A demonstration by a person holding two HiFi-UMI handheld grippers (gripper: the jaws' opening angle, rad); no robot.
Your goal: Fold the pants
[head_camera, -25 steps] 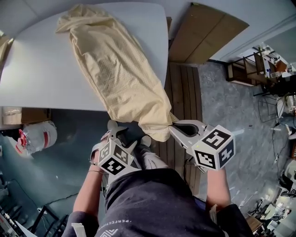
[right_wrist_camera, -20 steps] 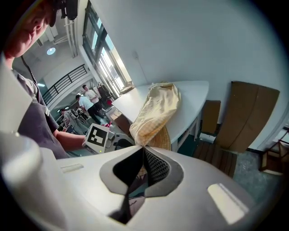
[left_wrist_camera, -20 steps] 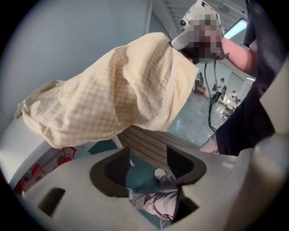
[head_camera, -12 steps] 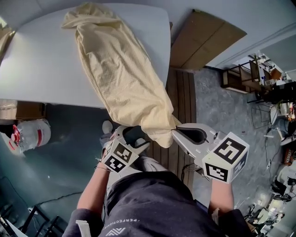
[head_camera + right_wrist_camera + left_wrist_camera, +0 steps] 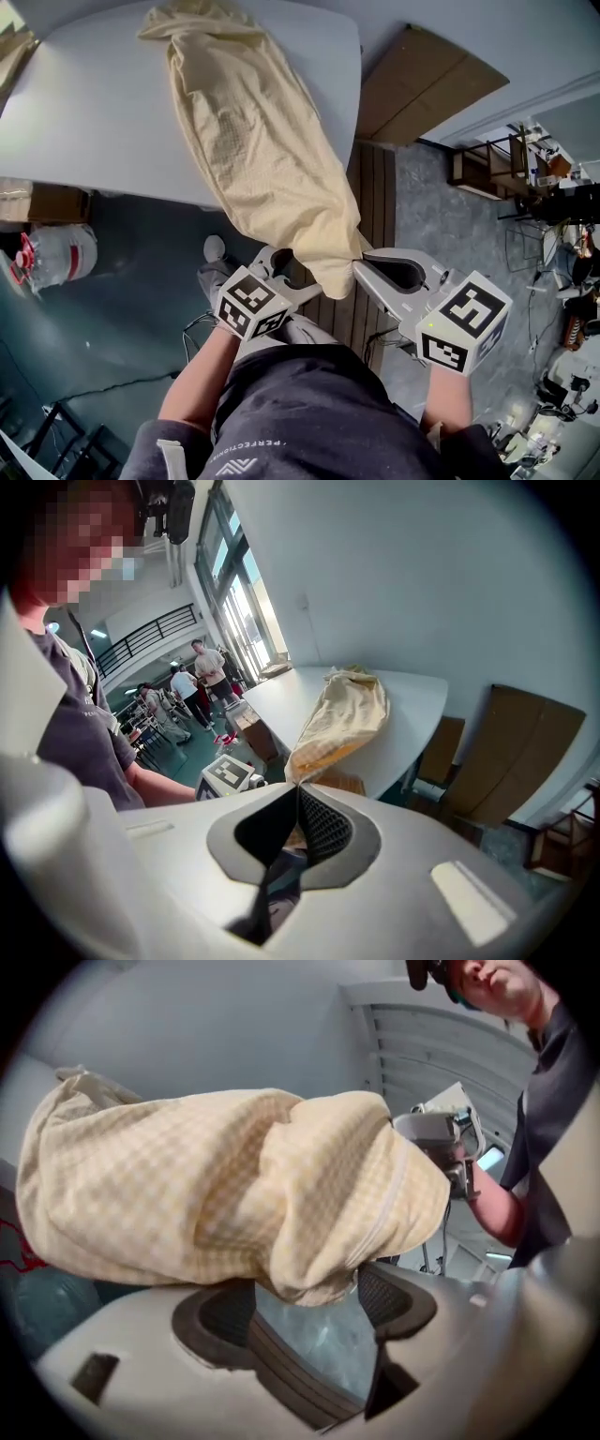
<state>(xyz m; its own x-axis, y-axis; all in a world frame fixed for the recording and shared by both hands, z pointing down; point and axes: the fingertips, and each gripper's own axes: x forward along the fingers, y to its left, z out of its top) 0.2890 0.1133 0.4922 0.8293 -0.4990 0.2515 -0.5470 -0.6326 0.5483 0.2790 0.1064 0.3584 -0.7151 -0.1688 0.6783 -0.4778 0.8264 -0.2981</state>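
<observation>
Starting nearest you, your right tool (image 5: 362,266) stays clamped on the right corner of the hanging end of the pants (image 5: 253,141). In the right gripper view its jaws are pressed together with a pinch of the pale yellow checked cloth caught at their tips (image 5: 298,794), and that grip looks the same as a second ago. The change is on your other side. Your left tool (image 5: 281,267) has come up and in from lower left, and its jaws have just been opening, so they now stand spread wide right under the same hanging end. In the left gripper view the lowest fold of the cloth (image 5: 216,1185) droops into the gap between the two pads (image 5: 305,1312), but neither pad presses on it, so nothing is held there. Only one corner is secured so far, and the second grip is lined up but not taken. To my eye the next move is to close the left tool on that drooping edge, well apart from the right tool's pinch, so you can draw the end out flat. Take care that you catch the edge and not a loose bulge. Farther off, the rest of the pants runs lengthwise up the white bench (image 5: 84,122), rumpled and unfolded, and ends in a bunched heap near the far edge.
</observation>
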